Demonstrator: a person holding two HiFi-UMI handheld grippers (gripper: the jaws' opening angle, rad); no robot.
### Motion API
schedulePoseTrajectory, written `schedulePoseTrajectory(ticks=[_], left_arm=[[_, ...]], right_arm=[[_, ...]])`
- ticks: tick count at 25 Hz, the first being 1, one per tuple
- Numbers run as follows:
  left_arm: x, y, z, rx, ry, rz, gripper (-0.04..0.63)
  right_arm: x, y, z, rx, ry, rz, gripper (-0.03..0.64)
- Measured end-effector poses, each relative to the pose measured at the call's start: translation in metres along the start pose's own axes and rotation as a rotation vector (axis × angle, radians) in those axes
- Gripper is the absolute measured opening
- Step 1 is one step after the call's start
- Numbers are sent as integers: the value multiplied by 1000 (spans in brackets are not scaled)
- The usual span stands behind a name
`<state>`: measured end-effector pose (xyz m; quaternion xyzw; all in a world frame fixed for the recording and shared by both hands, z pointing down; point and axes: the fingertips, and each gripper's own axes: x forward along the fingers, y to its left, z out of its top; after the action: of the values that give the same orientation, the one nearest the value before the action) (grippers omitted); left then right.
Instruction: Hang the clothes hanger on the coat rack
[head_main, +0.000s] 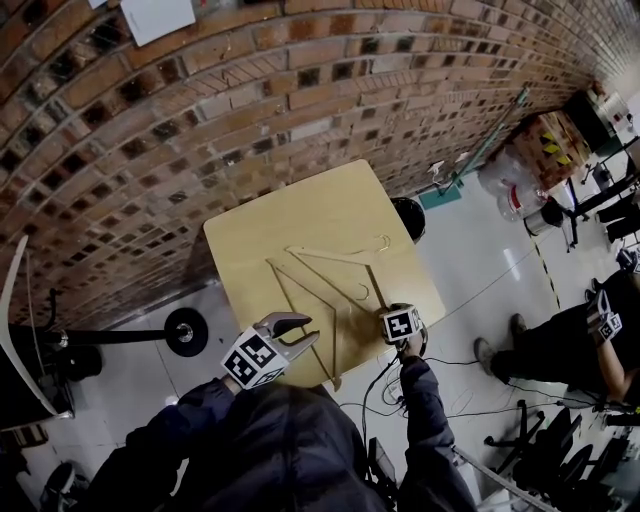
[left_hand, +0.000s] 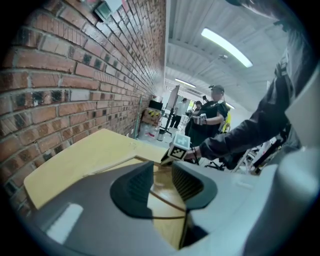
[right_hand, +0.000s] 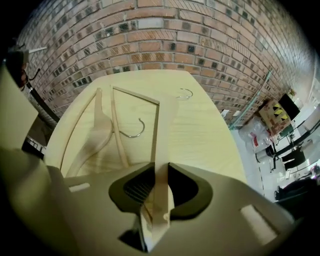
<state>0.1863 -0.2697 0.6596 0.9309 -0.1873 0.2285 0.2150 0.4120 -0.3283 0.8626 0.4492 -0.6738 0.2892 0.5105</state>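
Head view shows a wooden table (head_main: 300, 215) against a brick wall (head_main: 200, 110). The right gripper (right_hand: 159, 175) seemingly pinches a hanger (right_hand: 155, 135) lying there; the left gripper (left_hand: 161, 176) hovers, jaws apart.

The worktop (head_main: 260, 235) is smooth, pale wood with a soft shine. The hanger (right_hand: 161, 184) is bare light wood with a thin, shiny metal hook (right_hand: 186, 93). The wall (head_main: 200, 120) is rough brick, the floor (head_main: 480, 270) is smooth and glossy, and the fingers (left_hand: 134, 187) are dark, matt and ribbed.
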Motion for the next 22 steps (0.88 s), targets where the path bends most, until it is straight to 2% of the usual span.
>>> schedulePoseTrajectory(ticks=[3, 8, 10, 12, 14, 16, 17, 20, 22], left_arm=[[-1, 3, -1, 2, 3, 7, 123], [-3, 8, -4, -13, 4, 13, 123], [-4, 14, -10, -50, -2, 19, 124], [-4, 26, -19, -137, -19, 27, 124], [-3, 42, -31, -282, -46, 20, 126], [1, 58, -46, -419, -52, 7, 166], [4, 64, -54, -452, -41, 4, 179], [9, 73, -69, -489, -15, 0, 181], [12, 81, -79, -579, -28, -3, 194]], right_arm=[[-4, 2, -15, 28, 31, -14, 89], [-25, 6, -4, -4, -85, -38, 89], [-39, 10, 4, -26, -144, -38, 89], [-53, 16, 8, -38, -192, -36, 89], [-67, 22, 9, -28, -221, -23, 90], [-77, 28, 6, -16, -228, -9, 90], [-80, 29, 4, -16, -225, -7, 89], [-86, 30, 2, -30, -229, -12, 89], [-93, 31, 1, -29, -241, -9, 89]])
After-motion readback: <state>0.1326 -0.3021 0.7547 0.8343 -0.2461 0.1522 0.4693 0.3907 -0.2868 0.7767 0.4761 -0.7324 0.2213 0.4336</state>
